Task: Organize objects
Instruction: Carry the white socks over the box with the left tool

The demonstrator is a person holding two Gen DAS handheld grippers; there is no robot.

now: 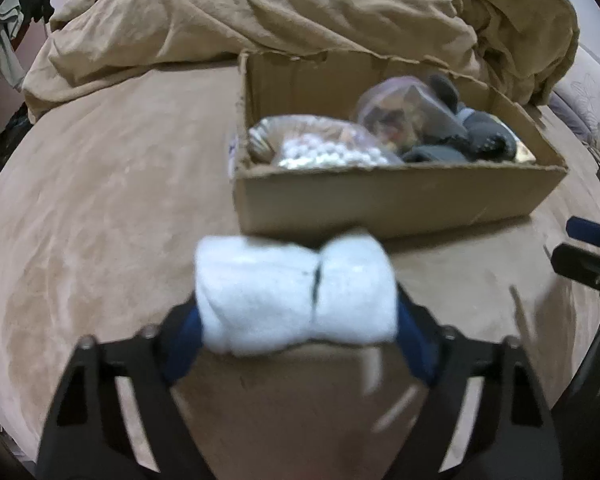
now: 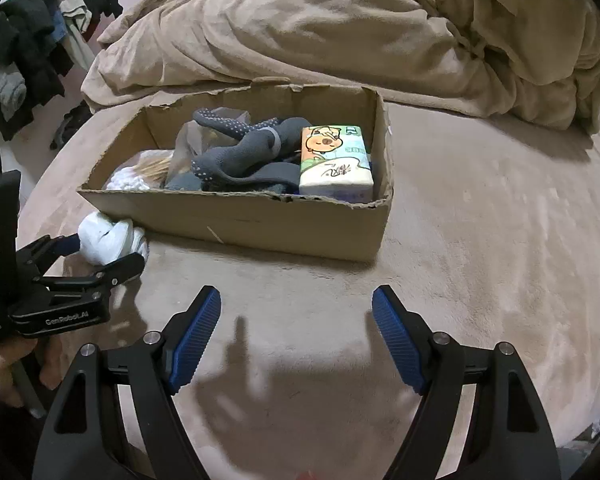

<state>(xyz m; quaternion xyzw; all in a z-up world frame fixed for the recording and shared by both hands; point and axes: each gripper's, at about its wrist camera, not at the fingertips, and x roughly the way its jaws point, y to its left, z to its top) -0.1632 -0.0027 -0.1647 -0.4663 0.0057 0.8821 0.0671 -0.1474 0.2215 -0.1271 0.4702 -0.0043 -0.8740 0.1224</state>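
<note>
Left wrist view: white socks (image 1: 294, 294), rolled into a bundle, sitting clamped between the blue pads of the left gripper (image 1: 296, 320), blurred, hanging just in front of the near wall of the box (image 1: 380, 200) and above the bed (image 1: 100, 220). Seen from the right wrist view, same socks (image 2: 108, 240) showing at the box's near left corner, pinched in the left gripper (image 2: 100, 256).

Box (image 2: 260, 220) resting open on the bed (image 2: 480, 240), cardboard, edges torn. Inside, holding grey socks (image 2: 240, 156) with grip dots piled in the middle, a tissue pack (image 2: 336, 168) with a cartoon print lying against the right wall, a clear bag (image 1: 404, 108) behind the grey socks (image 1: 472, 132), and a bag of white beads (image 1: 328, 152) at the left end.

Right gripper (image 2: 296, 308) spread wide, holding nothing, hovering over the bed in front of the box, well apart from it; tip of right gripper (image 1: 588, 252) peeking in at the right edge of the left wrist view.

Beyond the box, tan duvet (image 2: 340, 28) lying crumpled across the far side of the bed. Dark clothes (image 2: 32, 40) hanging at far left.
</note>
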